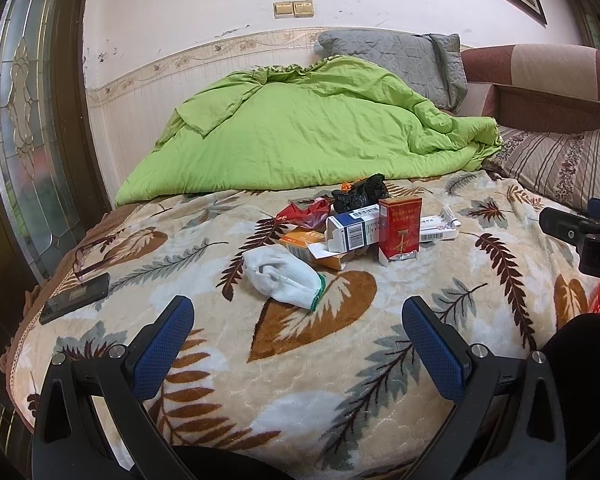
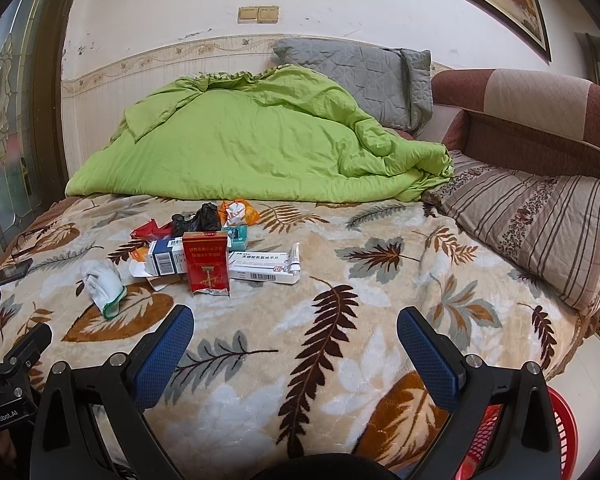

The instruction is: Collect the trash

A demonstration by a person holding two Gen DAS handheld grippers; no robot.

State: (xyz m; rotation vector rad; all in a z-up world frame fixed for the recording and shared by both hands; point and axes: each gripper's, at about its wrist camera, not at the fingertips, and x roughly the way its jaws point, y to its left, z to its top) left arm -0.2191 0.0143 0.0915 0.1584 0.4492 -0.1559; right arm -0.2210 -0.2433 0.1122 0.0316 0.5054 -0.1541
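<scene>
Trash pile: a small heap lies in the middle of the bed, on the leaf-print blanket (image 1: 340, 380), ahead of both grippers and apart from them.
Red packet (image 1: 400, 229): stands upright at the front of the heap, silver foil showing at its foot.
Blue and white box (image 1: 354, 232): lies on its side just left of the red packet, touching it, end flap open and barcodes showing.
Orange box (image 1: 310, 249): flattened under the blue and white box, flaps open.
White long box (image 2: 266, 266): lies flat to the right of the red packet, with a small tube (image 2: 295, 258) resting on it.
Black bag (image 1: 360, 194): crumpled at the back of the heap, beside a red wrapper (image 1: 306, 213).
Orange wrapper (image 2: 238, 212): seen from the right wrist behind the black bag; a teal box (image 2: 236, 237) sits just in front of it.
White glove (image 1: 286, 276): bunched up, green cuff, just in front and left of the boxes.
Left gripper (image 1: 298, 336): fingers spread wide, nothing between them, above the blanket short of the glove.
Right gripper (image 2: 296, 346): fingers spread wide, holding nothing, over bare blanket.
Red basket (image 2: 560, 432): off the near right corner of the bed.
Phone (image 1: 76, 298): dark, flat near the left edge of the bed.
Green quilt (image 1: 300, 136): heaped behind the trash, grey pillow (image 1: 400, 60) behind it.
</scene>
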